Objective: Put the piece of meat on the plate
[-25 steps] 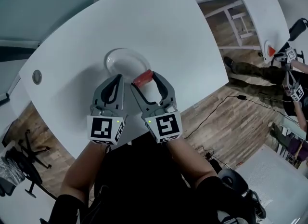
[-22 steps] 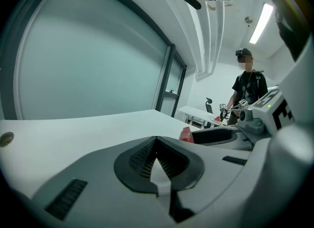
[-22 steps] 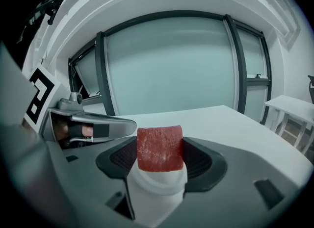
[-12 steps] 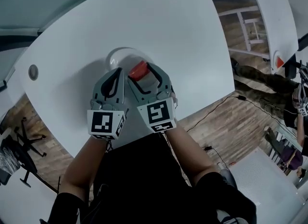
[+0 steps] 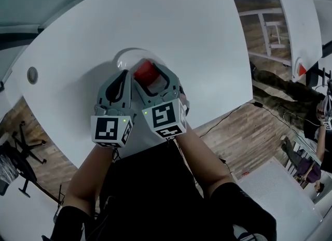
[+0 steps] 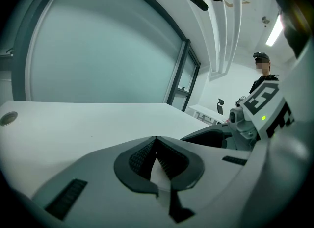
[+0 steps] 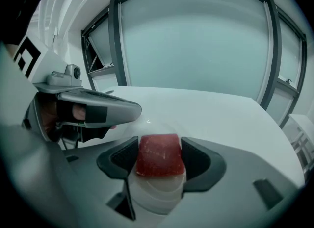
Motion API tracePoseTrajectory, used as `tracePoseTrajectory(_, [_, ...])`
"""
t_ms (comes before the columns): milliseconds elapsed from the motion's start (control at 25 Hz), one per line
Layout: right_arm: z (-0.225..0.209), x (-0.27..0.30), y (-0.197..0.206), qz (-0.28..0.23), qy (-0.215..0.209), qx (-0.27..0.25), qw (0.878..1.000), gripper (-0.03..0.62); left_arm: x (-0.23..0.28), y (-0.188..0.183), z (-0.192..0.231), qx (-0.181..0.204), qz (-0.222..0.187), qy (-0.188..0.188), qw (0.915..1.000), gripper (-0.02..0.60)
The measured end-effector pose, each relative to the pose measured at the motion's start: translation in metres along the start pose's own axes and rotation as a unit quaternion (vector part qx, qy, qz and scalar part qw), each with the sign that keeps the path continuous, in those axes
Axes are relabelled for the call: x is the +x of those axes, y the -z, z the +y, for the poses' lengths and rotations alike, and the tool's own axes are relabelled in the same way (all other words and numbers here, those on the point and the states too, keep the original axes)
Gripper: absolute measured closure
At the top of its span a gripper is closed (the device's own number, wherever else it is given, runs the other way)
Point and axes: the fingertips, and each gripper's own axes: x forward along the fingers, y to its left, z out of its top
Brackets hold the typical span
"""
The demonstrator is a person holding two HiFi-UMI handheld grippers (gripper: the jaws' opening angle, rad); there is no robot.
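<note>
The piece of meat [image 7: 158, 154], a red block, is clamped between the dark pads of the right gripper [image 5: 147, 74], whose jaws are pressed against its two sides. It is held over the white plate [image 5: 123, 54], whose rings are seen directly beneath it in the right gripper view; whether meat and plate touch cannot be told. The left gripper [image 6: 156, 139] is seen just beside the right one, its jaws closed tip to tip with nothing between them. The plate is set on a white table [image 5: 187, 22].
</note>
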Motion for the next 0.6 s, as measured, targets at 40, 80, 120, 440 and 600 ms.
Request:
tracePoseTrajectory(40, [0.0,0.0,0.0,0.0,0.001,0.0,1.0,0.318,0.0,0.0,0.001,0.0,0.0,0.001,1.0,0.589])
tracePoseTrajectory(80, [0.0,0.001,0.0,0.001,0.002,0.0,1.0,0.318,-0.001,0.0,0.001,0.0,0.002,0.001,1.0,0.589])
tracePoseTrajectory(120, [0.001,0.001,0.0,0.002,0.003,0.0,1.0,0.318,-0.002,0.001,0.002,0.0,0.004,0.002,1.0,0.589])
tracePoseTrajectory(440, [0.0,-0.018,-0.022,-0.033,0.024,0.024,0.999,0.318,-0.016,-0.008,-0.005,0.012,-0.002,0.027,0.9996,0.589])
tracePoseTrajectory(600, [0.004,-0.049,-0.037,-0.069,0.044,0.058,0.995,0.341,-0.037,-0.023,-0.02,0.025,-0.021,0.049,0.9983,0.589])
